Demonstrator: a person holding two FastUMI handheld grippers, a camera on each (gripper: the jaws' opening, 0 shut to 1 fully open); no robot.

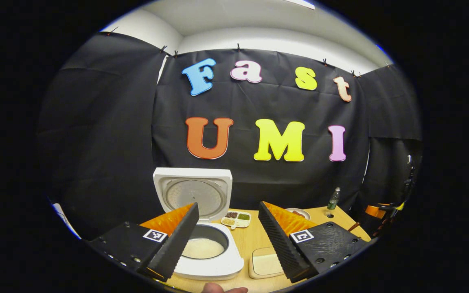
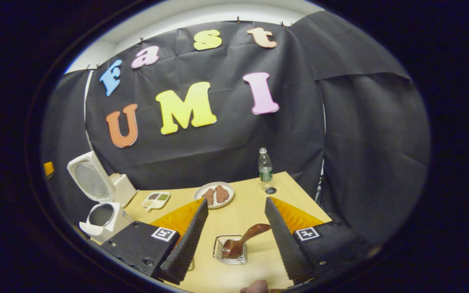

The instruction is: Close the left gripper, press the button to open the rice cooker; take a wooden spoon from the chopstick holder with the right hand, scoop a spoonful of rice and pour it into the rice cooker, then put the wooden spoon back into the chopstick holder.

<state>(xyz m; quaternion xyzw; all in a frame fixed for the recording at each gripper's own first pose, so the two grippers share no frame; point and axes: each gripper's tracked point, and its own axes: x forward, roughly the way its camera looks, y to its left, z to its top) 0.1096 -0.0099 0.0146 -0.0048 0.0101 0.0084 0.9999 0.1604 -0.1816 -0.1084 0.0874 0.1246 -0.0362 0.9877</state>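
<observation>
— Left gripper (image 1: pixel 228 240) is spread, above the open rice cooker (image 1: pixel 202 248)?
— Yes. Right gripper (image 2: pixel 236 232) is spread too; the wooden spoon (image 2: pixel 242 241) lies just ahead between its fingers, handle slanting up-right, in the chopstick holder (image 2: pixel 229 250).

Left gripper (image 1: pixel 228 240), right gripper (image 2: pixel 236 236): black ribbed fingers, orange wedges, square black-white markers, small screws.

black-draped recording booth (image 1: pixel 108 122) with a kitchen-style wooden table (image 2: pixel 238 211), rice cooker (image 1: pixel 202 244)

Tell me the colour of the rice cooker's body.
White; the rice cooker shows best in the left gripper view, lid up.
</observation>
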